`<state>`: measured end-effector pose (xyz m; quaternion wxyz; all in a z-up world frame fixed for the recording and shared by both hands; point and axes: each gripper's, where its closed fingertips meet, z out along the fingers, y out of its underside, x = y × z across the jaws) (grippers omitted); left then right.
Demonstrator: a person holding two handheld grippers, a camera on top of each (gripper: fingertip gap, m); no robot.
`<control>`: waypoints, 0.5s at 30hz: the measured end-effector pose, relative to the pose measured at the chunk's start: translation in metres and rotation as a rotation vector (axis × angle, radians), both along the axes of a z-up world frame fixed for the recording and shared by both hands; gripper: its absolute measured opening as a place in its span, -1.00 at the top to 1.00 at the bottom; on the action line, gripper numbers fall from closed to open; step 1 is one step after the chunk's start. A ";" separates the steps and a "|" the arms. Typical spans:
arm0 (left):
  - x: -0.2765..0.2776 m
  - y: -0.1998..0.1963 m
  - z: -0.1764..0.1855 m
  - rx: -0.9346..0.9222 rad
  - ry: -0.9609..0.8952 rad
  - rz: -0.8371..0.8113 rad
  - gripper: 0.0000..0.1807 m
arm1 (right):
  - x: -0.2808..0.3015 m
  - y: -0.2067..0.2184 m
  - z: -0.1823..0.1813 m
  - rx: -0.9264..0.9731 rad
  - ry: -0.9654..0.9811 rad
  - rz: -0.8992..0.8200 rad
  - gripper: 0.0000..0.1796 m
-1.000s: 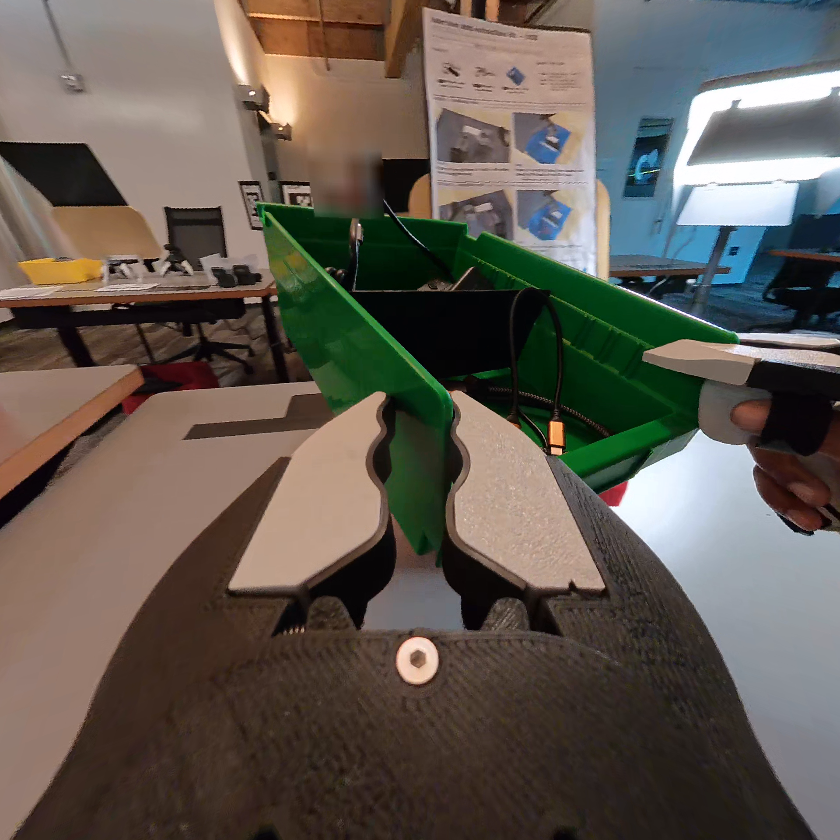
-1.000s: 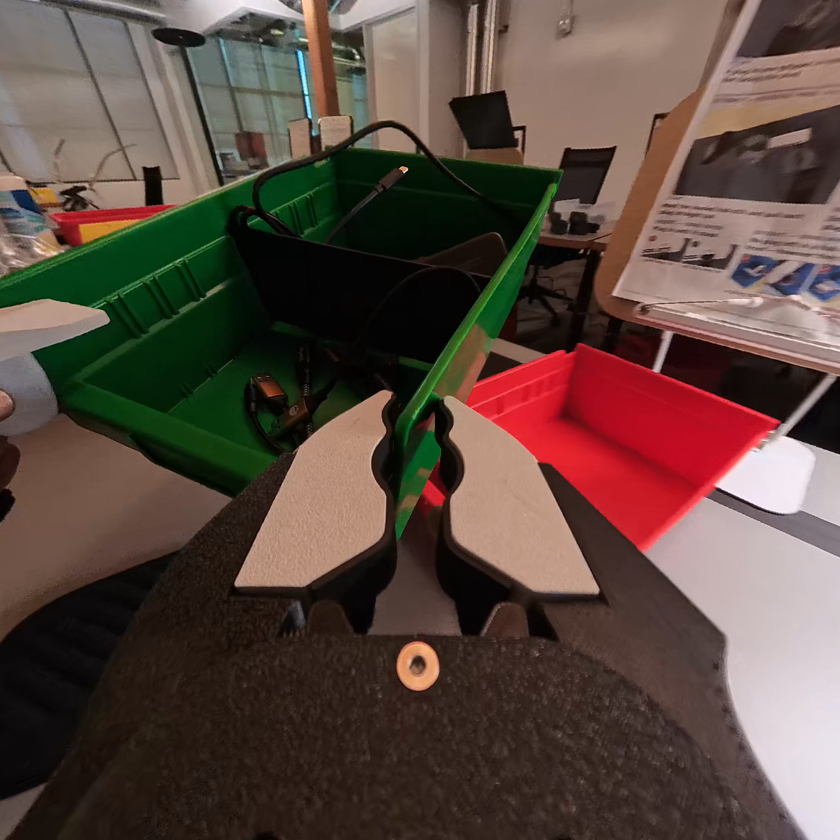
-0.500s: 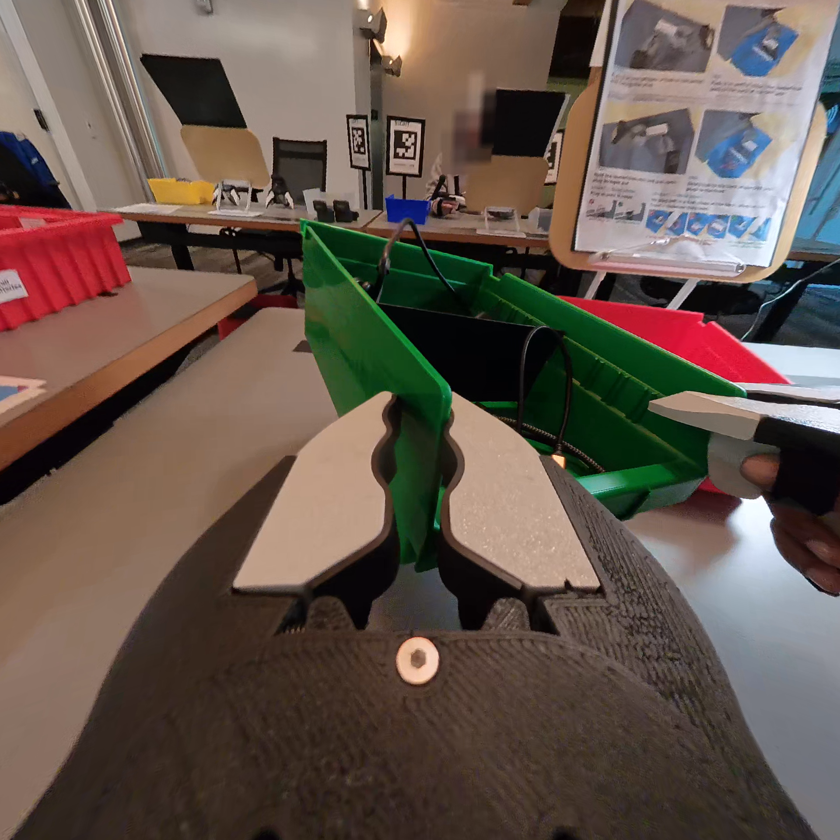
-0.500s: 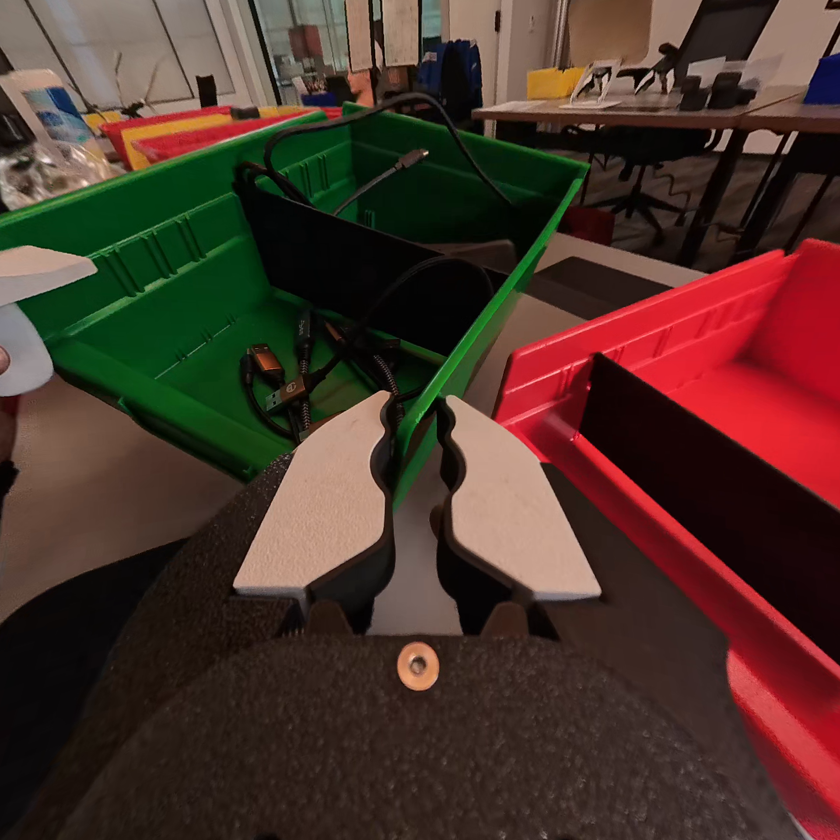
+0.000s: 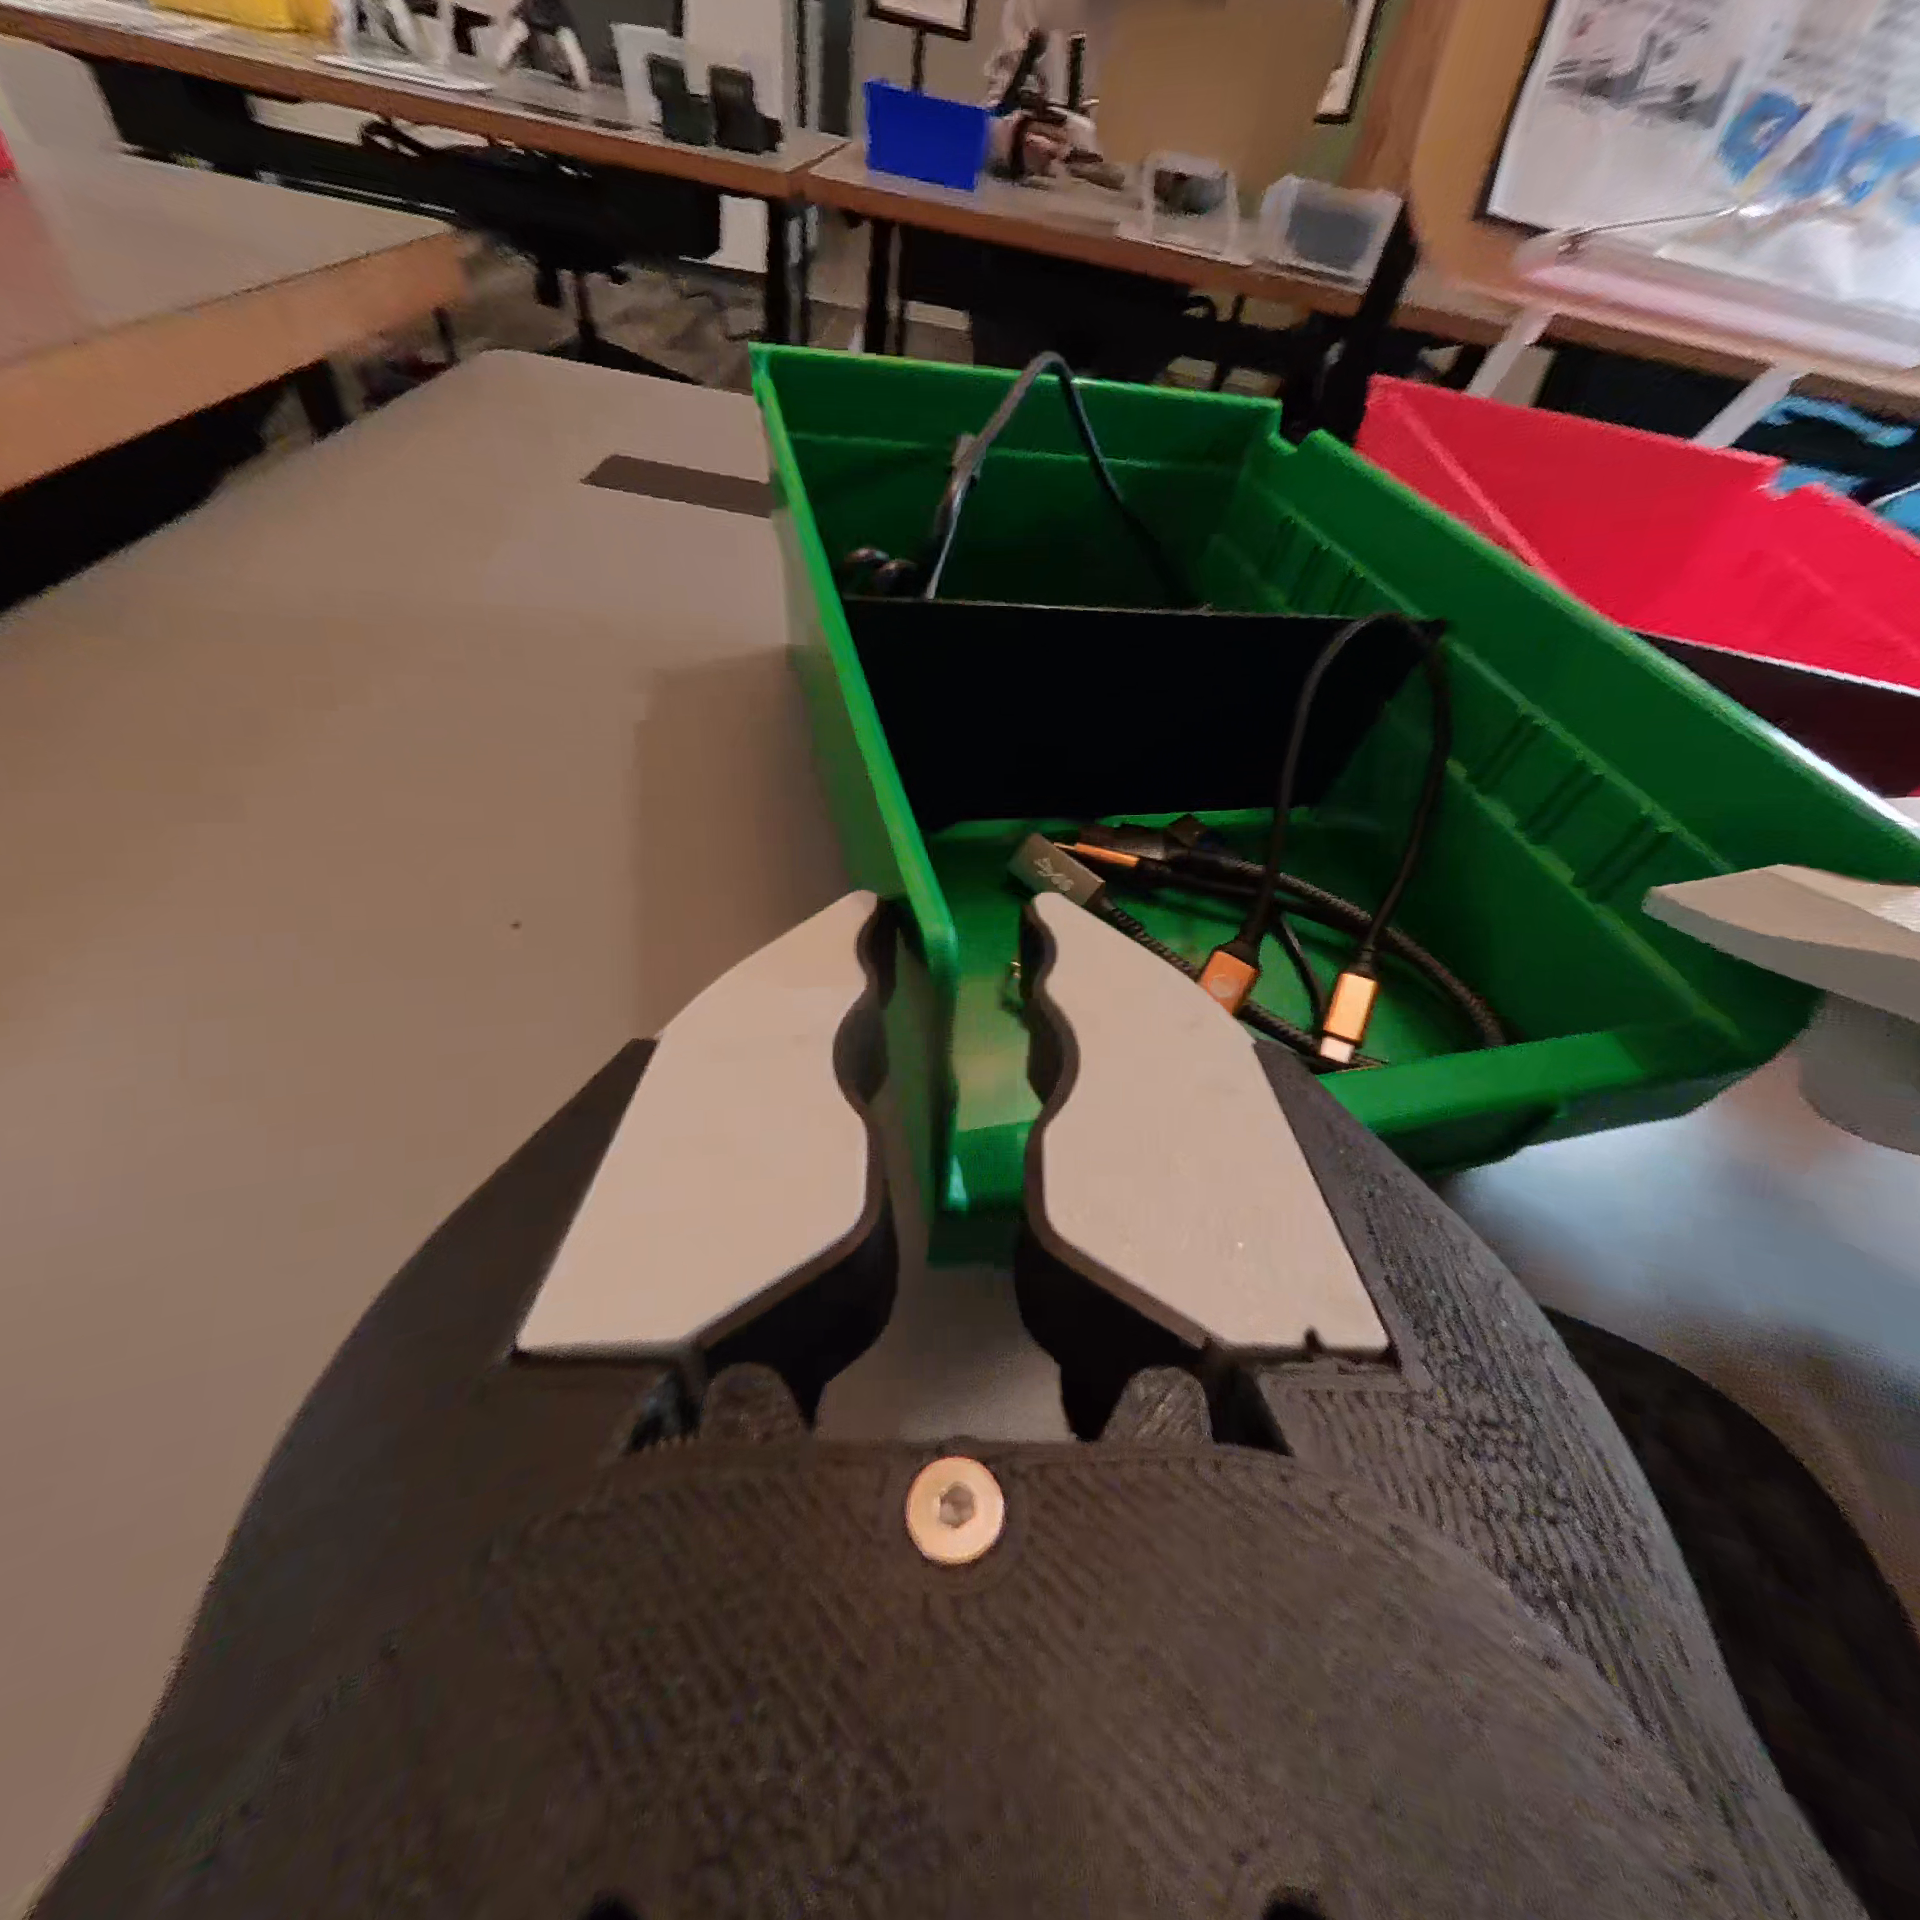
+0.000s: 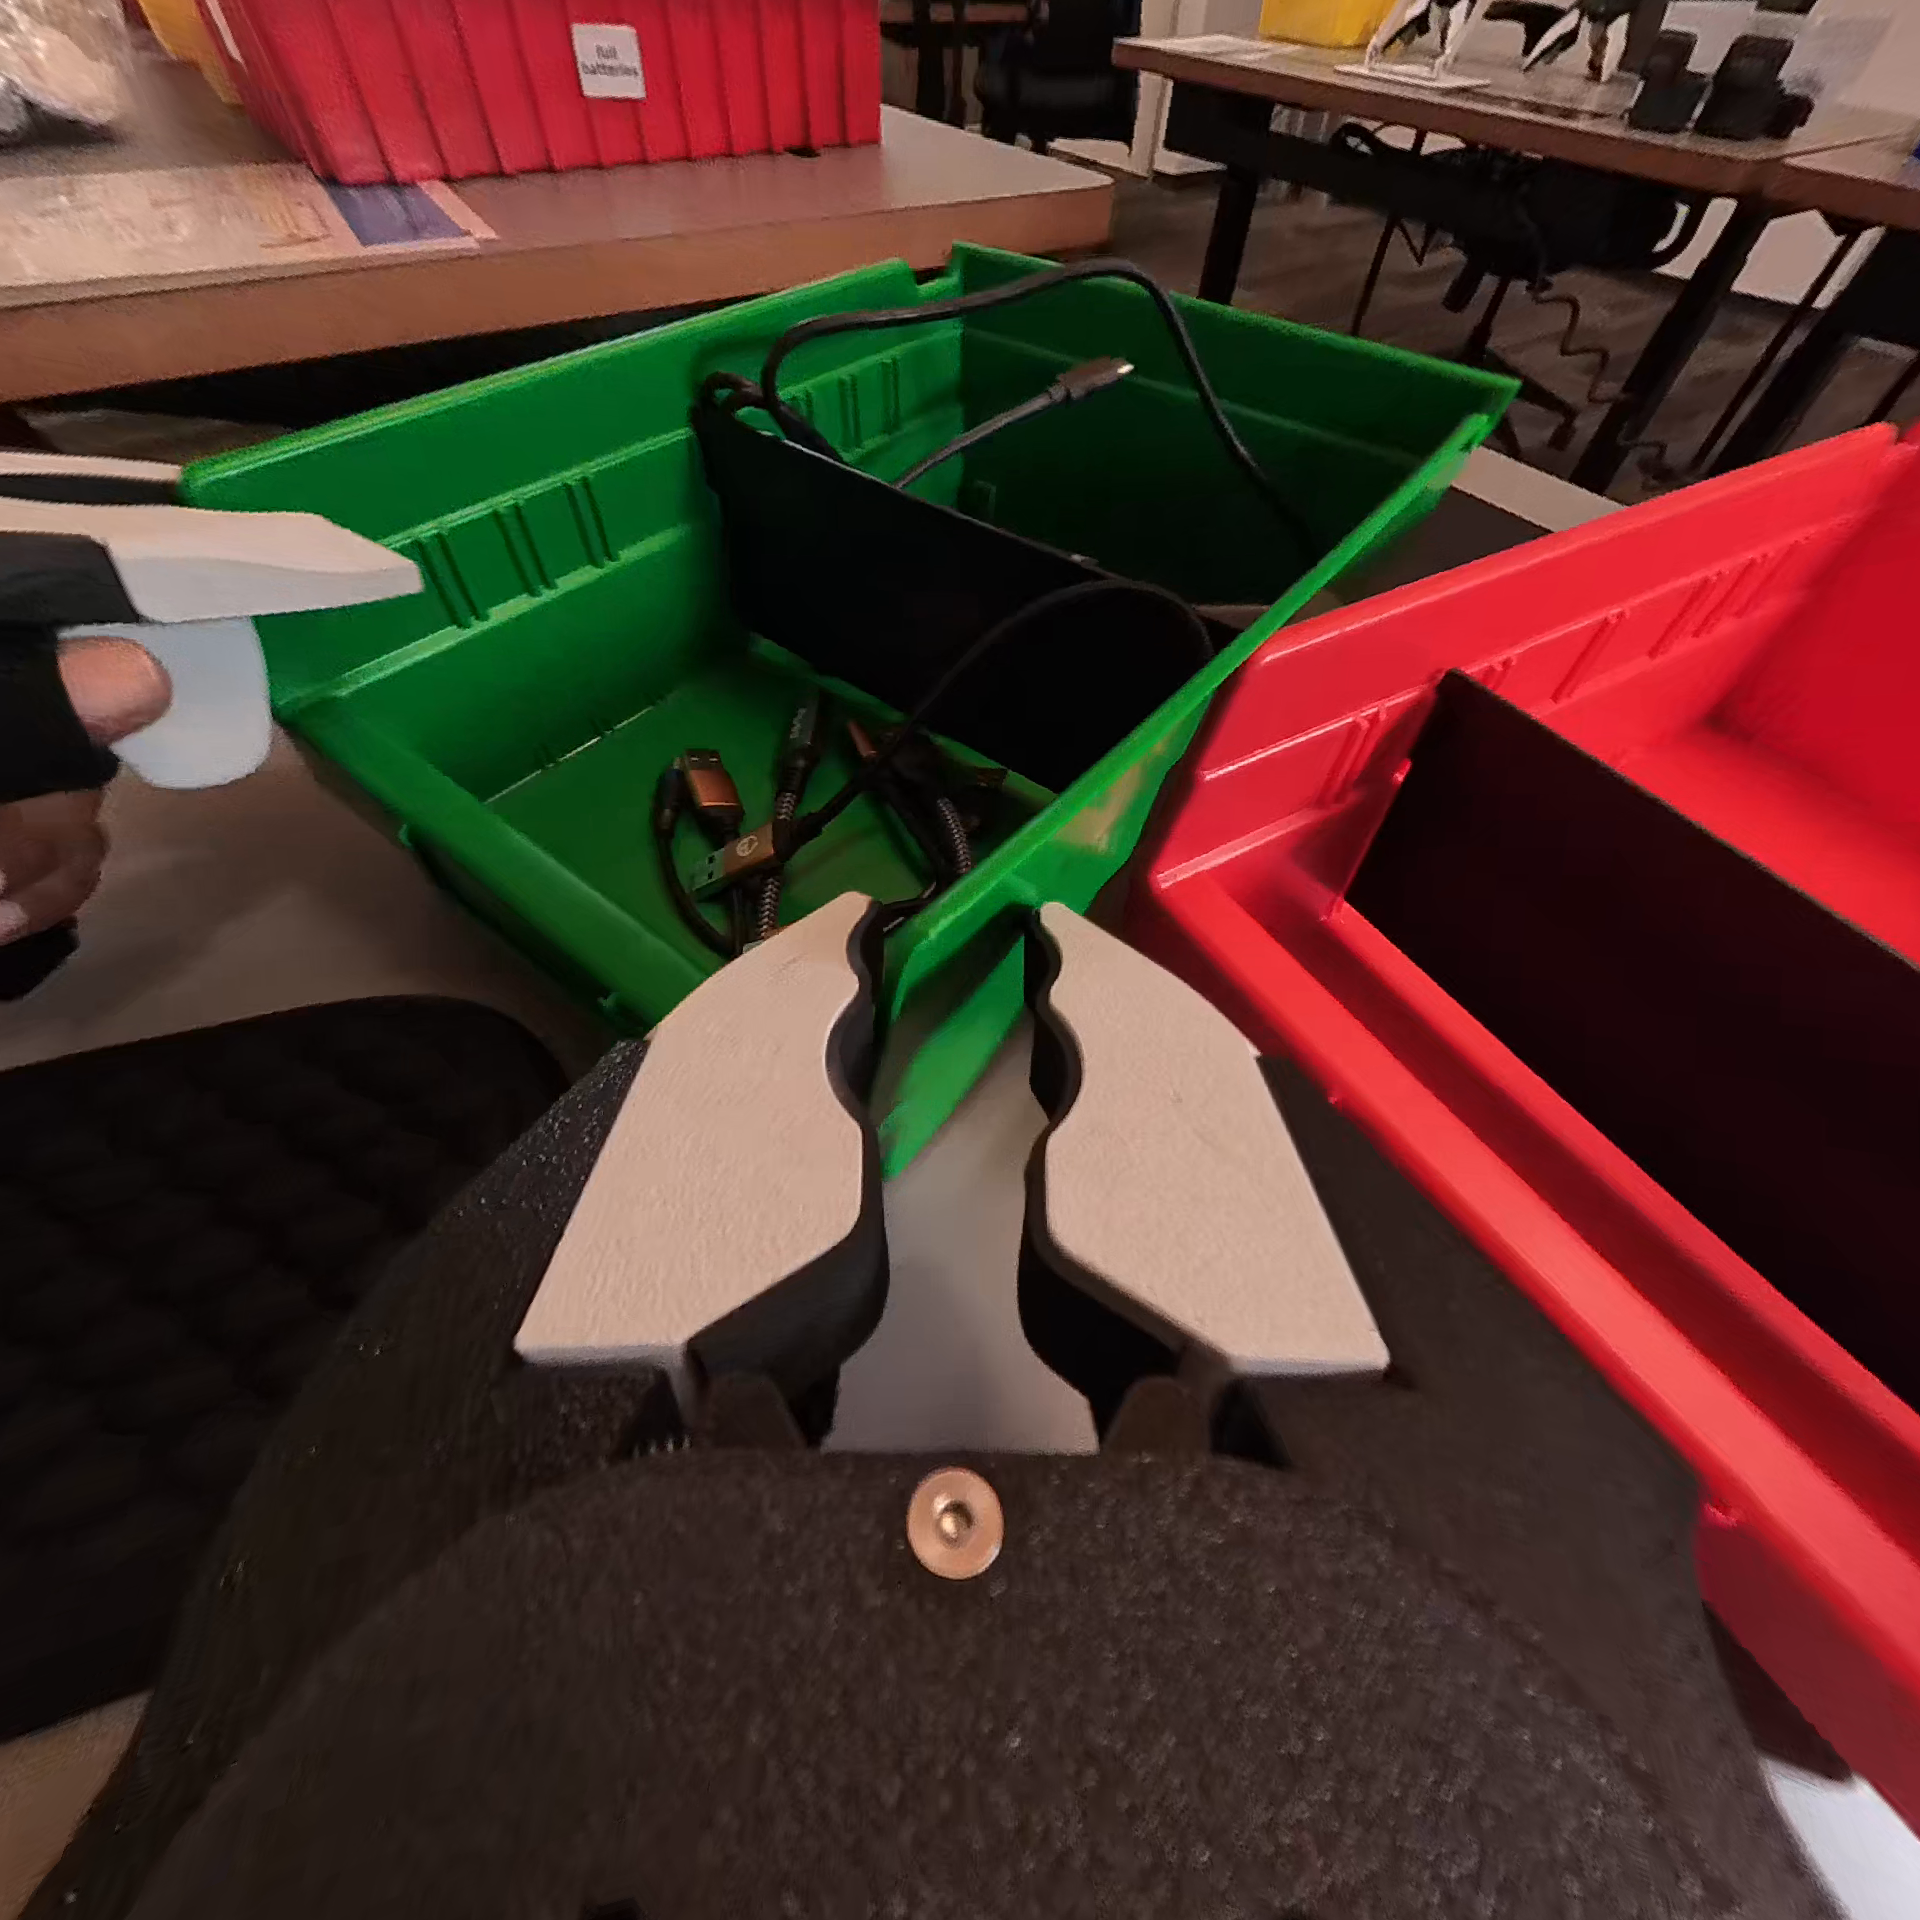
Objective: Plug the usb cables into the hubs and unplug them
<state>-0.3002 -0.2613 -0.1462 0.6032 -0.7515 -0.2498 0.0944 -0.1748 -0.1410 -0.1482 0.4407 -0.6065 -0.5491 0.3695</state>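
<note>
Straddling the near left corner of the green bin (image 5: 1558,748), the left gripper (image 5: 951,925) has its jaws slightly parted, one outside and one inside the wall; gaps show on both sides, so no real pinch, as far as I can tell; the bin rests on the grey bench (image 5: 364,779); usb cables (image 5: 1340,1008) lie tangled in the near compartment, in front of a black divider (image 5: 1091,707); another cable loops in the far compartment; a red bin (image 5: 1621,530) sits beyond the right wall.

Right wrist view: the right gripper (image 6: 951,914) likewise straddles the bin's near right corner, jaws a little apart around the wall, the outer one clear of it; the red bin touches or nearly touches this side; no hub can be made out.

Handling, my judgement: cables light and limp, braided, likely to snag each other; take one by the stiff metal plug shell, not the cord.
</note>
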 end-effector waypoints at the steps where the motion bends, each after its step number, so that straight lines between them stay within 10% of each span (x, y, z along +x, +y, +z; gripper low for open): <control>1: 0.001 0.001 0.002 0.012 -0.004 -0.019 0.68 | 0.003 -0.001 0.001 -0.010 0.002 0.009 0.70; 8: 0.003 -0.012 0.054 -0.008 0.313 0.014 0.48 | 0.056 0.016 0.022 -0.068 0.031 -0.008 0.46; 15: 0.060 0.021 0.073 -0.226 0.558 -0.325 0.50 | 0.094 0.062 0.002 0.162 -0.260 0.013 0.38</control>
